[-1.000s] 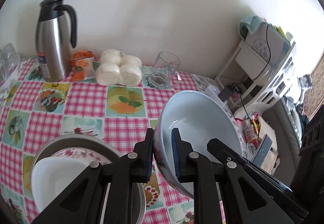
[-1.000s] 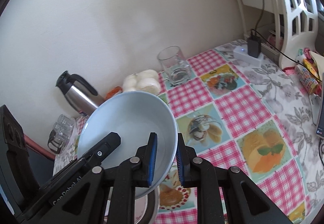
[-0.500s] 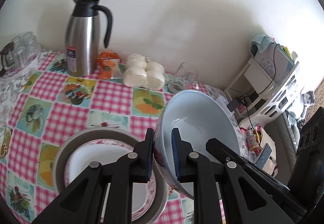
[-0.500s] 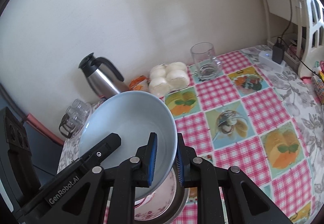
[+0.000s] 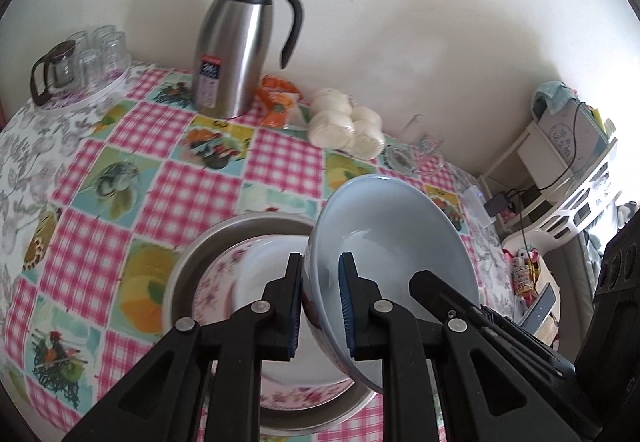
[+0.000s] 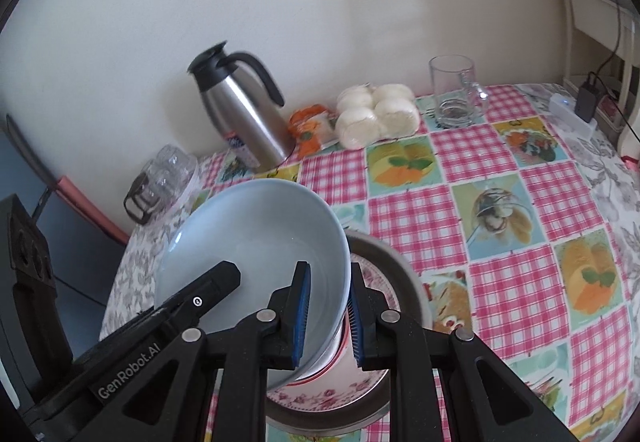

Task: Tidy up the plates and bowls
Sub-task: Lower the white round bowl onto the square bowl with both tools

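Holding: 1 pale blue bowl (image 5: 392,242), tilted, above the stack
Left gripper (image 5: 320,306): jaws clenched on its rim
Right gripper (image 6: 328,318): jaws clenched on opposite rim
Stack: 1 floral plate (image 5: 224,282) in 1 metal dish (image 5: 192,262)
Tabletop (image 5: 168,178): 1 steel jug (image 5: 232,50), 4 buns (image 5: 344,122), 1 glass mug (image 6: 454,90)

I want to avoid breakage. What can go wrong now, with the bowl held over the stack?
1. The blue bowl hangs tilted, each claw pinching only its thin rim; it may slip.
2. It is above the floral plate in the metal pan; a hard landing may chip both.
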`<state>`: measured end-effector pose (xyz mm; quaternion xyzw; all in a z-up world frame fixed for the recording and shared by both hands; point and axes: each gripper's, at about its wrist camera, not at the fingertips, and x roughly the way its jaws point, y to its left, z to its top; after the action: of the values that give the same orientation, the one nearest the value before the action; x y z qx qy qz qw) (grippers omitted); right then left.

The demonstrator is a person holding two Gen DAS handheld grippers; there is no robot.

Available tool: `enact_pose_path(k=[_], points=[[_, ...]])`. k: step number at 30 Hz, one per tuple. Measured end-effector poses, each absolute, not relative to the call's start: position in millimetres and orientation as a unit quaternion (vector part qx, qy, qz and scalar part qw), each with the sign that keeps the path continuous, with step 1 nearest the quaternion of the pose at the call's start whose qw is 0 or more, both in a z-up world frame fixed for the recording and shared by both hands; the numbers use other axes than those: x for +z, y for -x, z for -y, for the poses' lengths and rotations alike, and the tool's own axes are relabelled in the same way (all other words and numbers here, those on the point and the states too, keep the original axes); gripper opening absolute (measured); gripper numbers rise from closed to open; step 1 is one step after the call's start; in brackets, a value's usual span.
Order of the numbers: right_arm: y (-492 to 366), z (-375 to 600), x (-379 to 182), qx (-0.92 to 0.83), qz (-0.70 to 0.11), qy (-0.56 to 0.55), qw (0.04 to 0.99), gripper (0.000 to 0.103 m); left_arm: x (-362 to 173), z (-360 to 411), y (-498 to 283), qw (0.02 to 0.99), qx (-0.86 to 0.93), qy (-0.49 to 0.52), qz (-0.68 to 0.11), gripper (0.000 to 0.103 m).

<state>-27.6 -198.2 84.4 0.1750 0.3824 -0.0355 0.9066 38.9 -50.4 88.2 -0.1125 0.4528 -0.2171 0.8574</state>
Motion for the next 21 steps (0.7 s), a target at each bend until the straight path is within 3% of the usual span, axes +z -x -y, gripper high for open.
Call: enact_pose_path(k=[21], points=[[12.5, 170.4, 54.7, -0.052, -0.433, -0.129, 0.891, 0.021, 63.8, 40.2, -46.5, 0.84, -0.194, 0.093, -0.498, 0.017]])
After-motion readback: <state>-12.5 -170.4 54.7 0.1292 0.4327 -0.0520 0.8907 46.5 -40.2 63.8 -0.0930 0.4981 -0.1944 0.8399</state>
